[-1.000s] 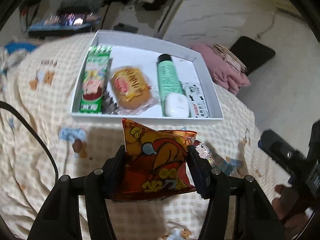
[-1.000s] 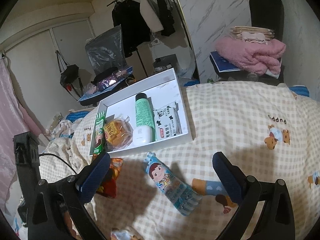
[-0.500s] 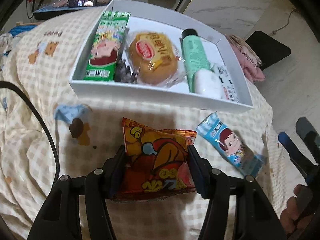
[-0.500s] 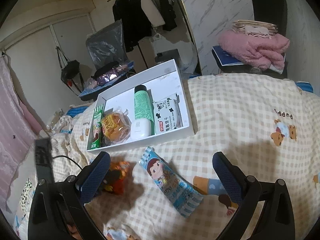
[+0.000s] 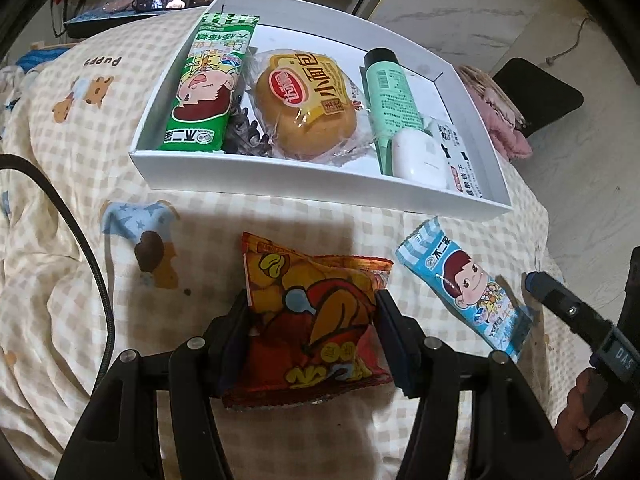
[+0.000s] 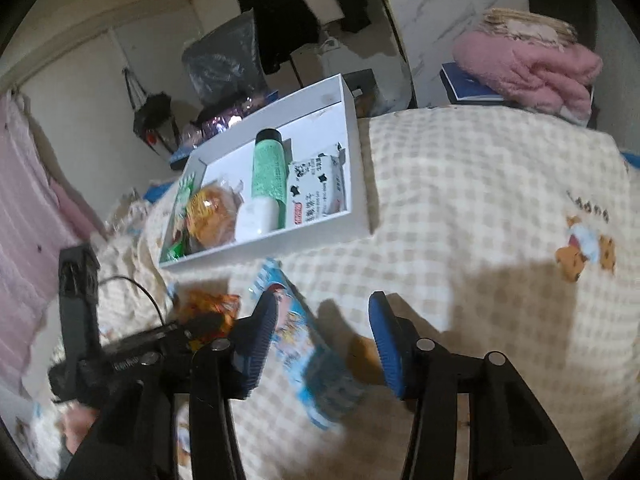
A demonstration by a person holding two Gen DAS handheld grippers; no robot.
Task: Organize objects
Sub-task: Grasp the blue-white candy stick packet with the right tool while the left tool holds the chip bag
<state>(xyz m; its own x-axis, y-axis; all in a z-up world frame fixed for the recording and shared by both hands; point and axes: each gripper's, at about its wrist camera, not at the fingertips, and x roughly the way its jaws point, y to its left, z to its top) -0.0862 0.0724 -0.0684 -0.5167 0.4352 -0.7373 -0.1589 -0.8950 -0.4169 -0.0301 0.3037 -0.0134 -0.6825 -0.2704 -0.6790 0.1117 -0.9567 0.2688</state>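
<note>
An orange snack bag (image 5: 316,320) rests on the checked bedspread, and my left gripper (image 5: 310,304) is shut on it, one pad on each side. To its right lies a blue candy packet (image 5: 464,284). In the right wrist view this blue packet (image 6: 304,344) lies between the closing jaws of my right gripper (image 6: 322,308). The left pad is at its edge and the right pad stands apart from it. Beyond both stands a white box (image 5: 320,176) holding a green packet (image 5: 208,88), a wrapped bun (image 5: 308,108), a green bottle (image 5: 390,92) and a white case (image 5: 420,156).
A black cable (image 5: 80,248) curves over the bedspread on the left. A pink blanket (image 6: 528,64) lies folded on a chair past the bed's far edge. Hanging clothes (image 6: 280,12) and bags fill the back of the room. A hand (image 5: 588,412) holds the right gripper.
The right gripper's jaws have narrowed from wide open and come down around the blue packet. The left gripper has sunk toward the bedspread, still holding the orange bag.
</note>
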